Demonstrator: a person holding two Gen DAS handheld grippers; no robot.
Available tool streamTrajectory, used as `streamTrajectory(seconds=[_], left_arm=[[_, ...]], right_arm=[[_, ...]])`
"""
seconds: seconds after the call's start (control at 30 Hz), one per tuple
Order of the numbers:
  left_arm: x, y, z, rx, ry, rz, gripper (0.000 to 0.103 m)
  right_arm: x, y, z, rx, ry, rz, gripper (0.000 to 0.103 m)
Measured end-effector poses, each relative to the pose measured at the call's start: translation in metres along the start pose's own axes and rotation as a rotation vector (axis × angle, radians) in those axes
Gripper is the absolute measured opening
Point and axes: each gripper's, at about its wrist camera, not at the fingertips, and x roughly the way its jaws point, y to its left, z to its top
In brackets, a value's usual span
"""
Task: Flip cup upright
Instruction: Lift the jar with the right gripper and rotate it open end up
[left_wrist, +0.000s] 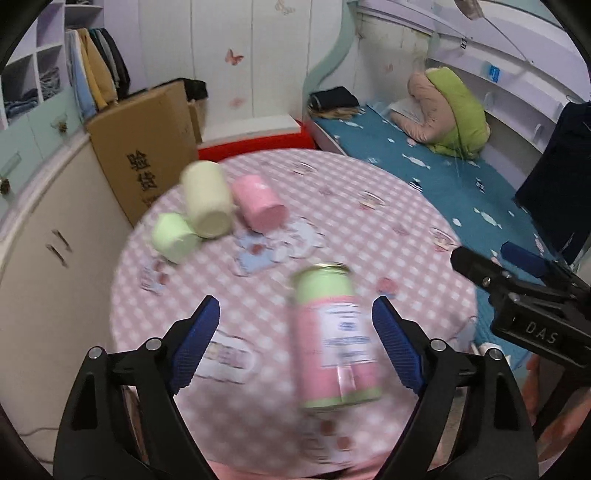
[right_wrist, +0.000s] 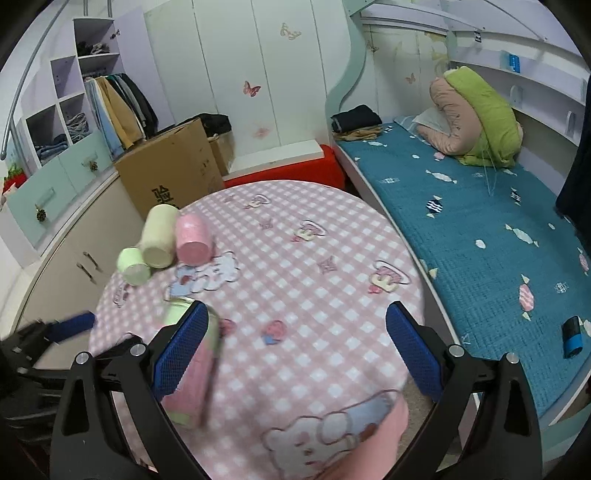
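A pink-and-green labelled can-shaped cup lies on its side on the pink checked tablecloth, its rim pointing away. My left gripper is open, with the cup between its blue pads, nearer the right one, not touching. In the right wrist view the cup is blurred and partly hidden behind the left finger. My right gripper is open and empty, to the right of the cup; it shows at the right of the left wrist view.
Three cups lie on their sides at the table's far left: light green, cream and pink. A cardboard box and cabinets stand left of the table. A bed with a blue cover runs along the right.
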Motion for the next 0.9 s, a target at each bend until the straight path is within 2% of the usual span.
streamTrajectory(seconds=[0.17, 0.27, 0.33, 0.63, 0.67, 0.73, 0.9], left_arm=[[0.018, 0.056, -0.003, -0.048, 0.03, 0.034, 0.085], [0.033, 0.08, -0.009, -0.072, 0.055, 0.022, 0.085], [0.045, 0.094, -0.013, -0.09, 0.079, 0.008, 0.085], [0.09, 0.124, -0.031, -0.135, 0.167, -0.008, 0.085], [0.093, 0.128, -0.032, -0.144, 0.172, -0.009, 0.085], [0.095, 0.134, -0.032, -0.163, 0.173, -0.013, 0.085], [0.093, 0.14, -0.025, -0.194, 0.145, -0.018, 0.085]], right_arm=[[0.035, 0.035, 0.0, 0.002, 0.129, 0.056, 0.093], [0.065, 0.055, -0.004, 0.015, 0.239, 0.071, 0.093], [0.076, 0.064, -0.006, 0.008, 0.27, 0.064, 0.093], [0.131, 0.09, -0.01, -0.022, 0.432, 0.08, 0.093], [0.135, 0.093, -0.009, -0.03, 0.435, 0.087, 0.093], [0.137, 0.096, -0.006, -0.041, 0.431, 0.08, 0.068], [0.127, 0.103, 0.006, -0.112, 0.368, 0.045, 0.068]])
